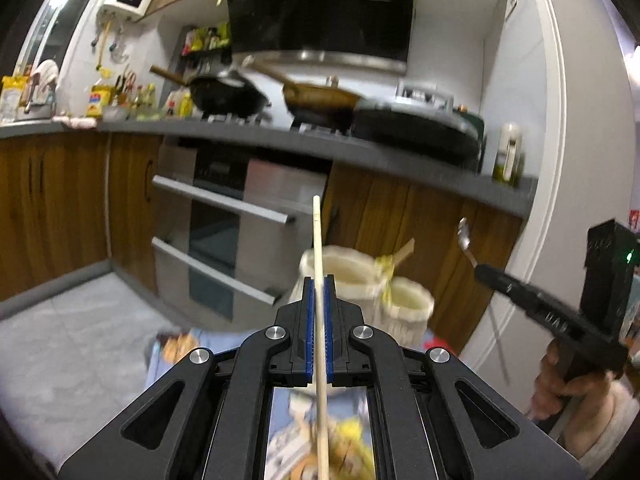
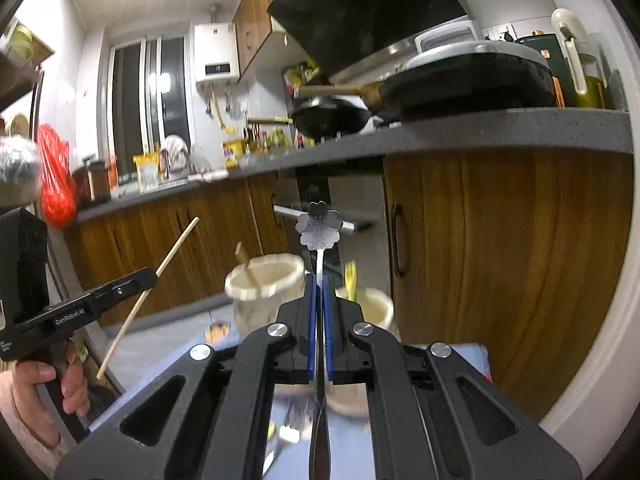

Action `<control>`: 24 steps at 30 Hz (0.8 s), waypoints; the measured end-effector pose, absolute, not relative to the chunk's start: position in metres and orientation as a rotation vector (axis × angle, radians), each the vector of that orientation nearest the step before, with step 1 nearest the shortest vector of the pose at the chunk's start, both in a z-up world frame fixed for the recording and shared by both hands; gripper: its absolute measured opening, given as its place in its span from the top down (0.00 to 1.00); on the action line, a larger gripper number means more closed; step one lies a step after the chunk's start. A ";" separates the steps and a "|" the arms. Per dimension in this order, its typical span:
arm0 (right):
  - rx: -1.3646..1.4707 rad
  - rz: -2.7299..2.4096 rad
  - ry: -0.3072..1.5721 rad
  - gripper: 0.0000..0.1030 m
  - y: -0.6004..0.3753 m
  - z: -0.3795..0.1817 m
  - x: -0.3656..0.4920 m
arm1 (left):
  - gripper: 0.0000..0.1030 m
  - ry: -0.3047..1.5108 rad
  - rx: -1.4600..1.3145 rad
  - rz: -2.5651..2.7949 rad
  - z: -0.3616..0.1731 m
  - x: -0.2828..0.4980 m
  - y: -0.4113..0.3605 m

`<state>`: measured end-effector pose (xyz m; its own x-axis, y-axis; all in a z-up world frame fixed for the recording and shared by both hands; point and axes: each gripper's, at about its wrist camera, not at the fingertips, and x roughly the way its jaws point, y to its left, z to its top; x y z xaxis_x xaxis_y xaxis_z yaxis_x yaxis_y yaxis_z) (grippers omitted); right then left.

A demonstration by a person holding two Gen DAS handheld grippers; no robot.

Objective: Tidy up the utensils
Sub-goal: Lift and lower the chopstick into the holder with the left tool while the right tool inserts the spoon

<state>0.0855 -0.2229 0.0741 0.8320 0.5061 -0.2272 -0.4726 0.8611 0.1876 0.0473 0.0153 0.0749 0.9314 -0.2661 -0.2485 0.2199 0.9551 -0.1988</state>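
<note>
My left gripper (image 1: 319,280) is shut on a pale wooden chopstick (image 1: 317,236) that sticks up past the blue pads. The same gripper (image 2: 154,274) and chopstick (image 2: 176,246) show at the left of the right wrist view. My right gripper (image 2: 319,278) is shut on a metal spoon (image 2: 319,226) with a flower-shaped end pointing up. In the left wrist view that gripper (image 1: 478,268) holds the spoon (image 1: 464,234) at the right. Two cream holders (image 1: 348,268) (image 1: 408,300) stand just beyond the fingertips, the larger (image 2: 266,280) with a wooden stick in it, the smaller (image 2: 370,304) with something yellow.
A kitchen counter (image 1: 360,148) with a black wok (image 1: 228,94), a brown pan (image 1: 320,98) and a lidded pan (image 2: 468,76) runs behind. Wooden cabinet doors (image 2: 500,248) and an oven (image 1: 224,220) lie below. A blue patterned surface (image 1: 176,356) sits under the grippers. Hands hold both handles.
</note>
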 end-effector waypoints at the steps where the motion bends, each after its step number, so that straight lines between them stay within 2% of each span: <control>1: 0.144 0.525 0.259 0.97 -0.223 0.079 0.095 | 0.95 0.264 -0.164 -0.250 0.081 0.056 0.012; 12: 0.263 0.509 0.188 0.97 -0.221 0.090 0.168 | 0.95 0.148 -0.205 -0.254 0.112 0.143 -0.005; 24: 0.233 0.417 0.148 0.97 -0.212 0.066 0.198 | 0.95 0.111 -0.161 -0.202 0.096 0.189 -0.023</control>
